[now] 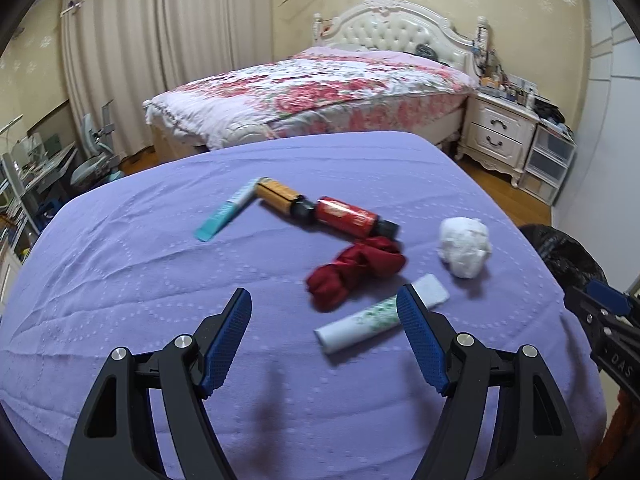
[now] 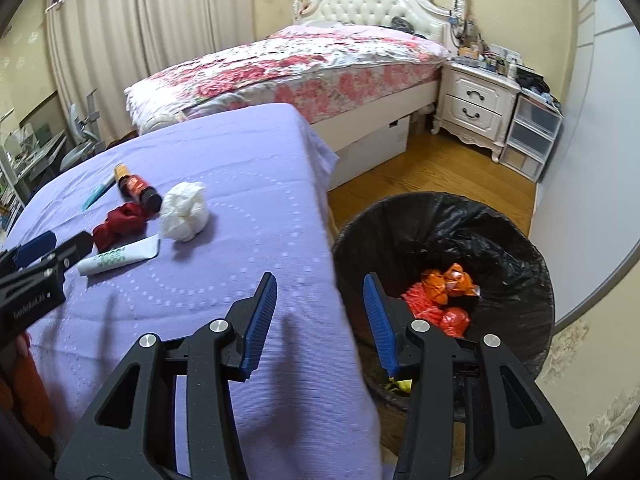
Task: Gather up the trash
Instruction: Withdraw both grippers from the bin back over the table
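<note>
On the purple bedspread [image 1: 120, 280] lie a crumpled white paper wad [image 1: 465, 246], a white and green tube [image 1: 372, 320], a red cloth bundle [image 1: 354, 270], a red bottle [image 1: 352, 218], an amber bottle [image 1: 282, 198] and a teal tube [image 1: 230, 210]. My left gripper [image 1: 324, 336] is open and empty, its right finger over the white and green tube. My right gripper [image 2: 320, 316] is open and empty, over the bed's right edge beside the black-lined trash bin [image 2: 516, 232]. Orange and red wrappers [image 2: 444, 296] lie in the bin. The wad [image 2: 185, 212] and the tube [image 2: 120, 258] also show in the right wrist view.
A floral bed [image 1: 320, 92] with a white headboard stands behind. A white nightstand [image 2: 474, 100] and plastic drawers [image 2: 528, 140] stand on the wood floor [image 2: 432, 168] at right. A desk and chair [image 1: 80, 156] are at left. The left gripper's body [image 2: 36, 276] shows at left.
</note>
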### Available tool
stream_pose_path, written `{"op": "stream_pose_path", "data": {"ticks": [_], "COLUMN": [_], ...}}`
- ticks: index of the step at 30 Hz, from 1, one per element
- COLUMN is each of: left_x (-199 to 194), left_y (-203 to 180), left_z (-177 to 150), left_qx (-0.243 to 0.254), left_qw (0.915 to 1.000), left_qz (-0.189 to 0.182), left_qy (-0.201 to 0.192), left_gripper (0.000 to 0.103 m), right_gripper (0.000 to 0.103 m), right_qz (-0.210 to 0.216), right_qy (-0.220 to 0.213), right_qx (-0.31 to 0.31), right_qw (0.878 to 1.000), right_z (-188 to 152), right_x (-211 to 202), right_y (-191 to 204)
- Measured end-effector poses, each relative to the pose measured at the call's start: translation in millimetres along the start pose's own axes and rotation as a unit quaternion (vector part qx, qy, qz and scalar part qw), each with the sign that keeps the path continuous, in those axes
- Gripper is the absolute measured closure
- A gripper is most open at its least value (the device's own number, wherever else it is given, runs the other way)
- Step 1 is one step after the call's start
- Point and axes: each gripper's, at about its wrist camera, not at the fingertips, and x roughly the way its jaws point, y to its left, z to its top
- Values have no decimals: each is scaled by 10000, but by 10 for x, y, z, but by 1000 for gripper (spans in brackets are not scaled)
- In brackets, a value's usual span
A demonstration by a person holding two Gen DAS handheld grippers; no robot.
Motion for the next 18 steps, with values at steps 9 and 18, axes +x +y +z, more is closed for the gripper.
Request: {"op": "stream_pose_path", "data": {"ticks": [9,18], "left_x": [162,246], "left_y": [329,280], "left_z": [-29,-85], "left_qx": [-204,139], "left_qw": [9990,9981], "left_qz": [274,20], "left_qy": [271,602], "left_gripper": [30,30], "right_gripper": [58,58], "right_qz": [63,85], "right_qy": [69,102], "right_qx": [-212,-292], "right_qw": [9997,9995], "right_z": [1,-1], "right_x": [41,65], "right_y": [225,295]}}
